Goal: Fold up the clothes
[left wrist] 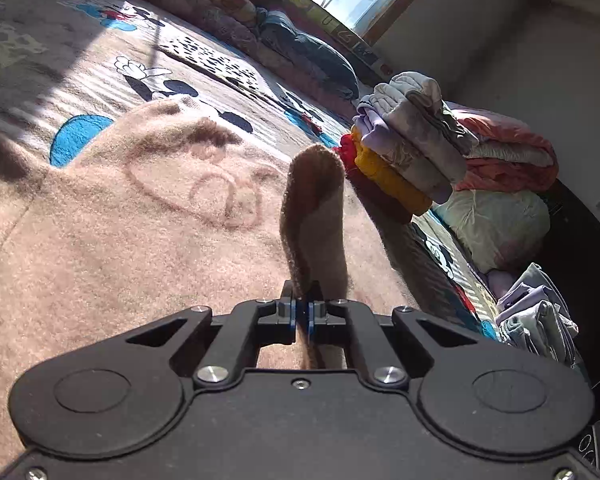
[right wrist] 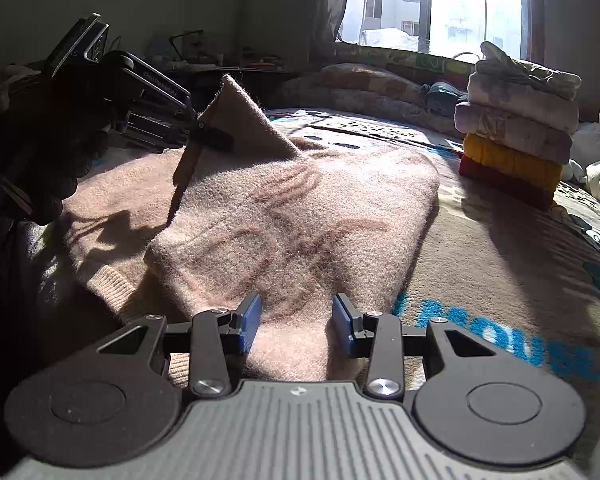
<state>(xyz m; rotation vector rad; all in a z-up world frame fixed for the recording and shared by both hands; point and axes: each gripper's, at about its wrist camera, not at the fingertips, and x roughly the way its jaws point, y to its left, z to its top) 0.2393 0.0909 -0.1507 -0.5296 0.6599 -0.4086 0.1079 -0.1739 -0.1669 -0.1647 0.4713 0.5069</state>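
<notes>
A fuzzy pink sweater (left wrist: 112, 216) with a looping stitched pattern lies spread on the bed. My left gripper (left wrist: 302, 312) is shut on a fold of the pink sweater, and that pinched flap (left wrist: 314, 204) stands up in front of the camera. In the right wrist view the same left gripper (right wrist: 202, 126) holds a lifted corner of the sweater (right wrist: 284, 216) up at the left. My right gripper (right wrist: 296, 320) is open, low over the sweater's near edge, with cloth lying between its blue pads (right wrist: 249, 322).
A stack of folded clothes (right wrist: 516, 128) stands at the right on the cartoon-mouse blanket (right wrist: 500, 264). The stack (left wrist: 404, 148) shows in the left wrist view too, with loose garments (left wrist: 536, 316) beside it. Bedding lies under the window (right wrist: 432, 4). A gloved hand (right wrist: 32, 152) holds the left gripper.
</notes>
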